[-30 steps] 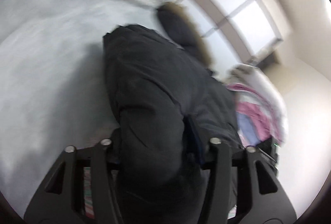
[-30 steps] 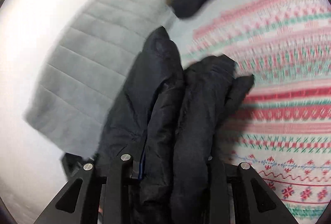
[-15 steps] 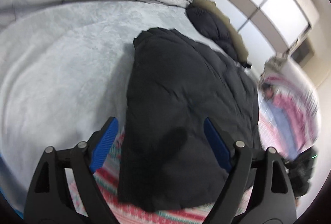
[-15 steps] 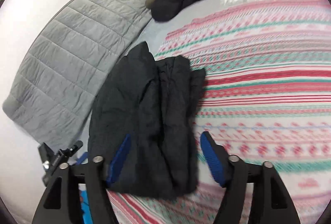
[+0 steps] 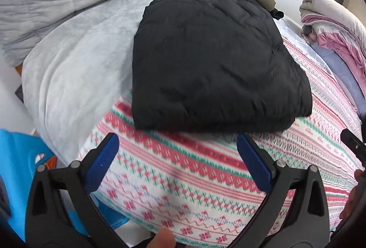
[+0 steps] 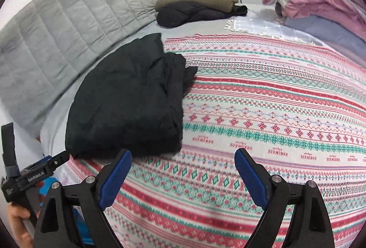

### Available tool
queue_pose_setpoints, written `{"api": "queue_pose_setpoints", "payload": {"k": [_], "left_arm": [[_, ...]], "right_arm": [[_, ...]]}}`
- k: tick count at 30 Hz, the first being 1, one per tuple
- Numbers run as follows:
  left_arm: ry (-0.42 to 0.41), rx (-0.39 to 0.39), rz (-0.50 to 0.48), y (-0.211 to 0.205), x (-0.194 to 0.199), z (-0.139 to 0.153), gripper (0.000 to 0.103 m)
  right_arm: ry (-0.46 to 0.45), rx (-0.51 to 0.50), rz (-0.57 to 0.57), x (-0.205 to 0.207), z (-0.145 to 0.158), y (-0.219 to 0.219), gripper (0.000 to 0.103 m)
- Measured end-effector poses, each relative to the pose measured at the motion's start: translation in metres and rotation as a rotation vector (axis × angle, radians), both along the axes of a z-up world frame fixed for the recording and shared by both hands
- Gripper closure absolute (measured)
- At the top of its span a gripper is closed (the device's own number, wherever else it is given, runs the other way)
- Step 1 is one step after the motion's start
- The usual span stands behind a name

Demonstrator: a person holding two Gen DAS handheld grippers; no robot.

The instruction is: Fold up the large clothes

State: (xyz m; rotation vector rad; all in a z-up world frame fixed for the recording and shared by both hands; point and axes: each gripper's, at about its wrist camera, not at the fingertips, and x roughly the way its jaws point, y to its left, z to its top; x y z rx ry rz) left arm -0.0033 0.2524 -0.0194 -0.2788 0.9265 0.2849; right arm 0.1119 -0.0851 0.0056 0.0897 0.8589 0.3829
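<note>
Left wrist view: the left gripper has its fingers apart and opening wider, nothing between them; the folded black jacket lies just beyond on the patterned blanket (partly on the grey bed sheet).

Right wrist view: the right gripper has its fingers apart, opening, empty; the jacket lies ahead, to the left.

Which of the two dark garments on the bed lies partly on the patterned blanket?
The folded black padded jacket, nearest the camera; the dark jacket with olive trim lies farther back, off the patterned blanket.
</note>
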Motion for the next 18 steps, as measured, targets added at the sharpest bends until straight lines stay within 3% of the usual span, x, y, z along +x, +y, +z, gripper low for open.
{"api": "queue_pose_setpoints", "payload": {"k": [5,9,18], "left_arm": [[0.01,0.002,-0.037,-0.023,-0.003,-0.009,0.001],[0.025,0.047,-0.048,-0.033,-0.005,-0.011,0.001],[0.023,0.053,-0.022,-0.028,-0.009,-0.011,0.001]], "right_arm": [[-0.035,-0.145,0.033,-0.016,-0.017,0.03,0.009],[0.014,-0.148,0.074,-0.018,-0.034,0.049,0.009],[0.01,-0.215,0.115,-0.026,-0.048,0.067,0.009]]}}
